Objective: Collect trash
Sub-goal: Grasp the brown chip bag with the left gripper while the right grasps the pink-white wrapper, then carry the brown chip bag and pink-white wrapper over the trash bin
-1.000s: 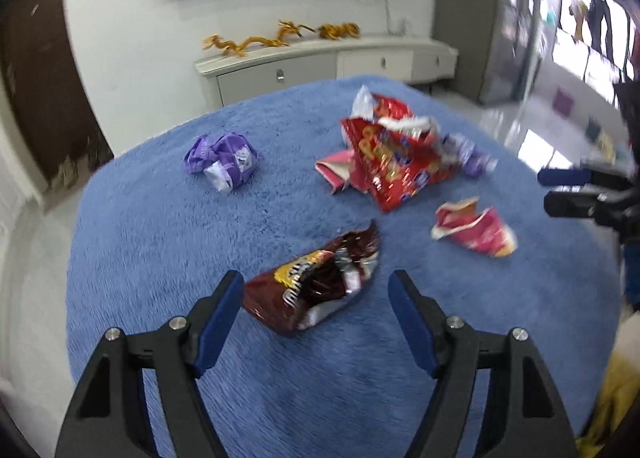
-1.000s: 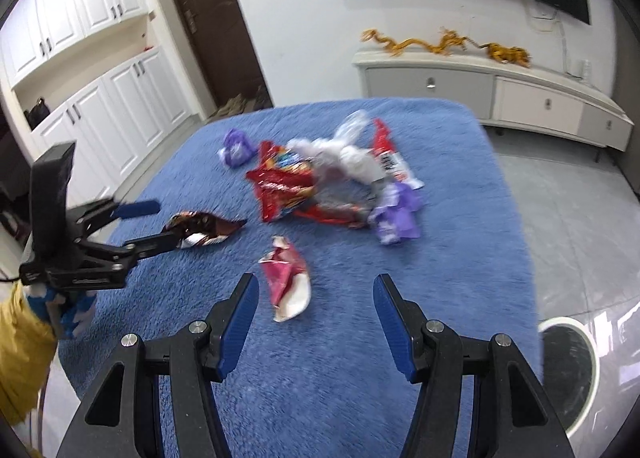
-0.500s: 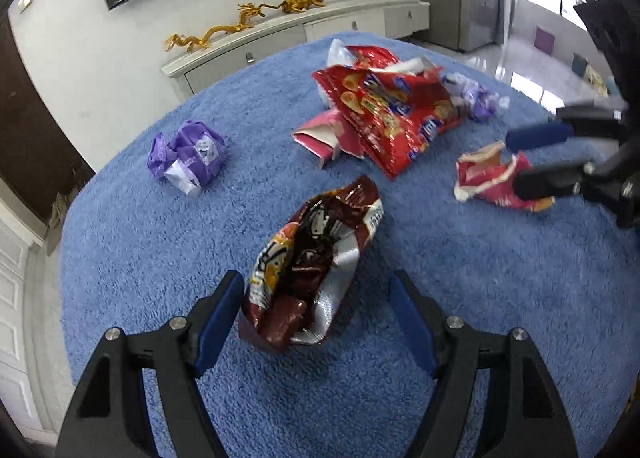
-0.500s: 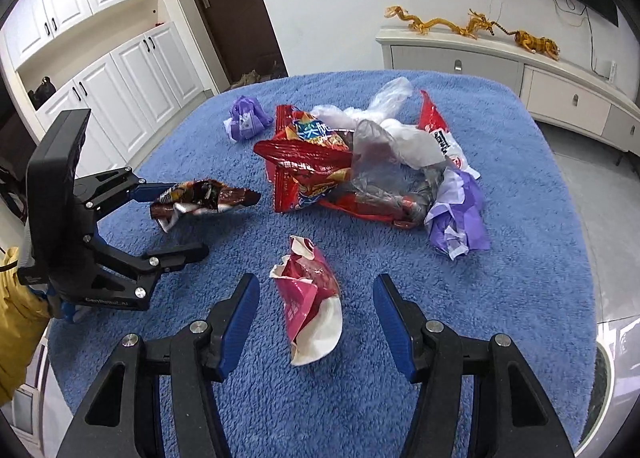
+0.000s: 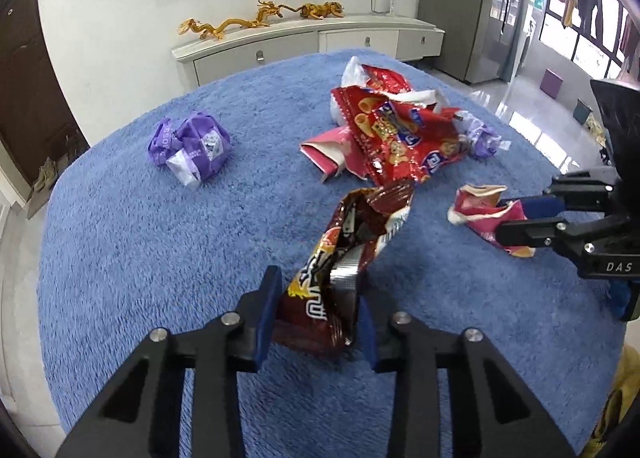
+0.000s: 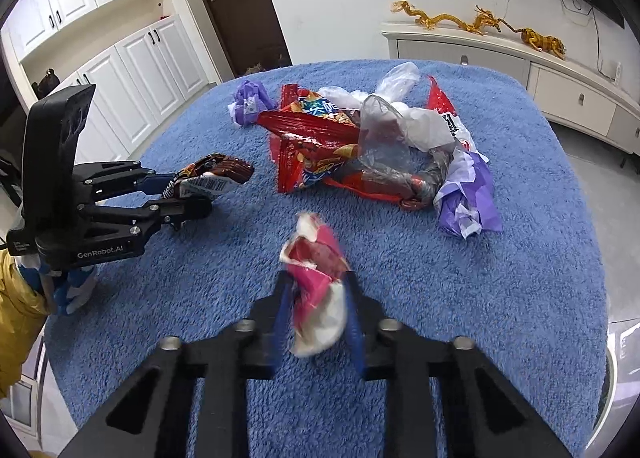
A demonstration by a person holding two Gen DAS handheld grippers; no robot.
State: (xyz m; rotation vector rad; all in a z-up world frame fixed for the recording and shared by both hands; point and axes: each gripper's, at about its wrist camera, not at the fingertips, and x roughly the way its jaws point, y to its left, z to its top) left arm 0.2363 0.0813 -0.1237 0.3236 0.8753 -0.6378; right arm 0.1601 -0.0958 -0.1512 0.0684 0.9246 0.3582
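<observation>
While both sets of jaws are closing, the items on the blue plush worktop (image 5: 120,242) are listed against one landmark, the large red snack bag (image 5: 400,138) at the centre of the pile.

Left gripper (image 5: 318,322): blue pads closing onto a dark brown wrapper (image 5: 344,258), which sits between them, on the near side of the red bag.

Right gripper (image 6: 318,314): pads closing onto a crumpled pink-and-white wrapper (image 6: 318,290), just in front of the red bag in the right wrist view.

Purple crumpled wrapper (image 5: 190,150): well apart from the red bag, to its left in the left wrist view.

Clear plastic bag (image 6: 384,138) and a second purple-white wrapper (image 6: 468,194): lying against the red bag.

White sideboard (image 5: 304,46) with golden dragon figures (image 5: 256,20): beyond the red bag, by the wall.
</observation>
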